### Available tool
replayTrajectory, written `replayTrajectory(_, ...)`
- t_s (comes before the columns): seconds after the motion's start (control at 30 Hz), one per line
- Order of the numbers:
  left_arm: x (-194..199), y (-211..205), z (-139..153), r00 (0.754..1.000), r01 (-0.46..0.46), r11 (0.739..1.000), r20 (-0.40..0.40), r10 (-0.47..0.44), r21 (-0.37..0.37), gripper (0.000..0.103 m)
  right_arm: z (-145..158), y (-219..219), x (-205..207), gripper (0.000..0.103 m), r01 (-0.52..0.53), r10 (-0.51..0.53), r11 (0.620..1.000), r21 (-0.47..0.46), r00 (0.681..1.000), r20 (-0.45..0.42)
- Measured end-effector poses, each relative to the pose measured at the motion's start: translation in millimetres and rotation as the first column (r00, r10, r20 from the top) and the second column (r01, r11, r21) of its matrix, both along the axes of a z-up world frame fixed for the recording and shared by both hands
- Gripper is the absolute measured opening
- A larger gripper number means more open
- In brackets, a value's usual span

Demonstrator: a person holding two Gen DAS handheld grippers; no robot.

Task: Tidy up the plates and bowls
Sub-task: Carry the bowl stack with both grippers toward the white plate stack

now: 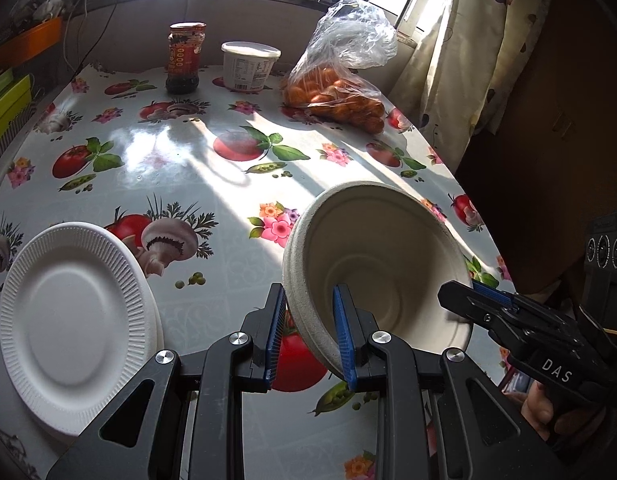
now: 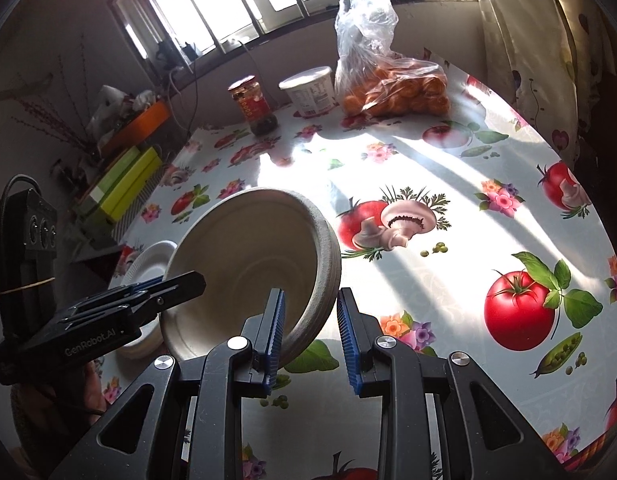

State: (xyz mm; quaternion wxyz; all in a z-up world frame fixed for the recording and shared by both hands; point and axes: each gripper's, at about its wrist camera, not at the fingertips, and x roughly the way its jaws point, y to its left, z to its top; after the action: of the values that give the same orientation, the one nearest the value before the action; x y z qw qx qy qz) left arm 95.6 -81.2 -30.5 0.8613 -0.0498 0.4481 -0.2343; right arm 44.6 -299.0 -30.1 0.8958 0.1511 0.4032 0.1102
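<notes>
Left wrist view, nearest first: the left claw pinches the near wall of a stack of beige pulp-paper bowls, one blue pad outside and one inside the rim, and the stack hangs tilted above the bench, its mouth turned toward the camera. The right claw reaches in from the right at the stack's opposite rim. In the right wrist view, the right claw has its fingers on either side of that rim with a gap showing on the outer side, so I cannot tell whether it grips or merely brackets the bowls.

Just left of the left claw, a stack of white ribbed foam plates lies flat on the fruit-printed oilcloth, neatly piled.

Farther back stand a dark sauce jar with a red label, a white lidded plastic tub and a clear plastic bag of small orange fruit.

As a judgement, the sorting looks well advanced: plates are gathered into one pile, bowls are nested together. What is left is setting the bowl stack down, likely near the plates. No loose plate or bowl shows elsewhere.
</notes>
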Motion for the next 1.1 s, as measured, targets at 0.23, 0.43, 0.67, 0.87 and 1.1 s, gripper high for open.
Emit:
replayTrajectory(0.23,0.1,17.9,1.1,0.999,-0.038,0.999,0.003,0.038,0.005,0.025,-1.4,16.0,8.7,0.026,-0.04,0.04,0.999,-0.001,0.999,-0.005)
replayTrajectory(0.43,0.3,32.7,0.5,0.997,-0.072,0.997,0.002,0.072,0.008,0.025,-0.4,31.1,16.1,0.026,-0.072,0.072,0.997,-0.001,0.997,-0.004)
replayTrajectory(0.67,0.5,51.5,0.1,0.993,-0.115,0.993,0.001,0.115,0.012,0.025,-0.4,50.5,26.8,0.026,-0.114,0.114,0.993,-0.001,0.993,-0.006)
replayTrajectory(0.87,2.3,69.9,0.9,0.988,-0.152,0.988,0.0,0.152,0.014,0.025,0.1,66.6,37.3,0.026,-0.15,0.15,0.989,0.003,0.989,-0.008)
replayTrajectory(1.1,6.2,88.6,5.3,0.982,-0.191,0.981,0.005,0.191,0.016,0.025,5.5,86.1,51.1,0.026,-0.189,0.189,0.982,0.001,0.982,0.0)
